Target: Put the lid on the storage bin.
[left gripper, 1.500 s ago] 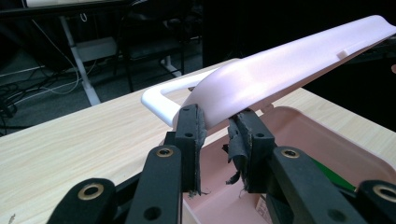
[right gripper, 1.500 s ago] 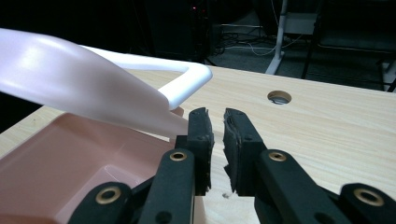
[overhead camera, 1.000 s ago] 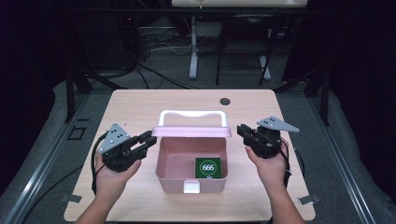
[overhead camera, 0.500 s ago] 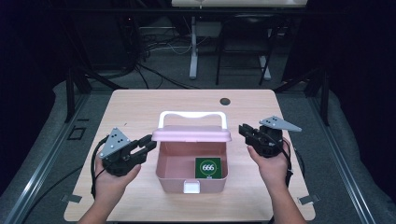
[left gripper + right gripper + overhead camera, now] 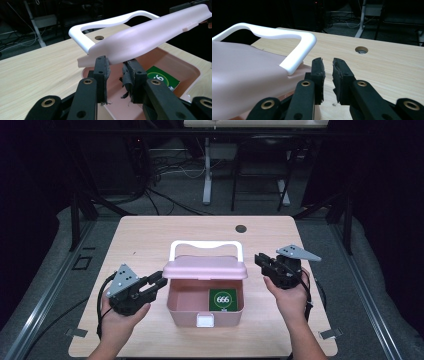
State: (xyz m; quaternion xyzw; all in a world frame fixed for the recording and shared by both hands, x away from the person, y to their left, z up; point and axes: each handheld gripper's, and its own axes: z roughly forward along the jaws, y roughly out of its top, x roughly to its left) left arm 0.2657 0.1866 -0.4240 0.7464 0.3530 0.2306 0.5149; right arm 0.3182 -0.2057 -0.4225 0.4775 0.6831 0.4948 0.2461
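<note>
A pink box [image 5: 187, 317] stands mid-table with a green "666" card [image 5: 223, 300] inside. Its pink lid [image 5: 205, 268], with a white handle [image 5: 206, 245], hangs half lowered over the opening. My left gripper [image 5: 161, 282] is at the lid's left end. In the left gripper view its jaws [image 5: 115, 62] stand narrowly apart with nothing between them, tips right under the lid [image 5: 145, 37] edge. My right gripper [image 5: 259, 260] sits just off the lid's right end. Its jaws [image 5: 327, 61] are also narrowly apart and empty, beside the lid [image 5: 242, 67] and handle [image 5: 294, 53].
The wooden table [image 5: 150, 240] has a round cable hole [image 5: 241, 228] behind the box. Dark floor, cables and desk legs lie beyond the far edge. Bare wood lies on both sides of the box.
The lid has swung down from upright to half lowered over the box. My left gripper has shifted slightly toward the near edge. The right gripper has stayed put.
</note>
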